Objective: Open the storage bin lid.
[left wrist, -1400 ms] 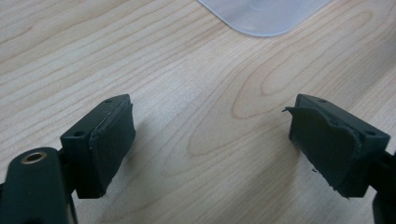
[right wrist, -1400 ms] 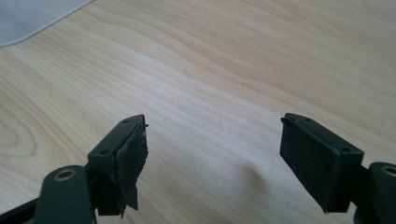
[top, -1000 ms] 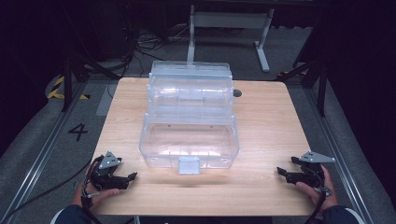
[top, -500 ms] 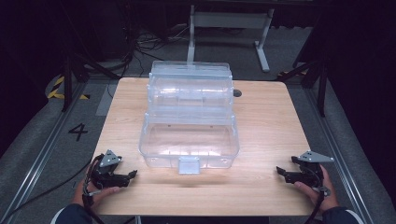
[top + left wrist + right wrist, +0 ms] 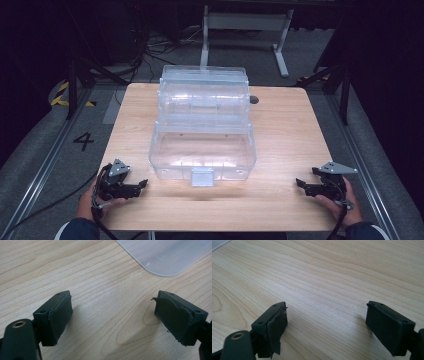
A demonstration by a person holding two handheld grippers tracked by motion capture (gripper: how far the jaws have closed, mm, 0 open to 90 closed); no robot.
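A clear plastic box (image 5: 202, 132) with a stepped lid and a front latch (image 5: 202, 177) stands closed in the middle of the wooden table (image 5: 285, 130). My left gripper (image 5: 141, 184) rests near the table's front left corner, a short way left of the box's front corner (image 5: 162, 257). Its jaws stand open over bare wood (image 5: 112, 312). My right gripper (image 5: 300, 184) lies near the front right corner, well clear of the box. It is open too, with only tabletop (image 5: 324, 302) between its black pads (image 5: 277, 326).
A small dark knob (image 5: 254, 99) lies on the table just behind the box on the right. Beyond the table are a metal stand (image 5: 245, 30), cables on the floor and a rail with a painted 4 (image 5: 83, 141) at the left.
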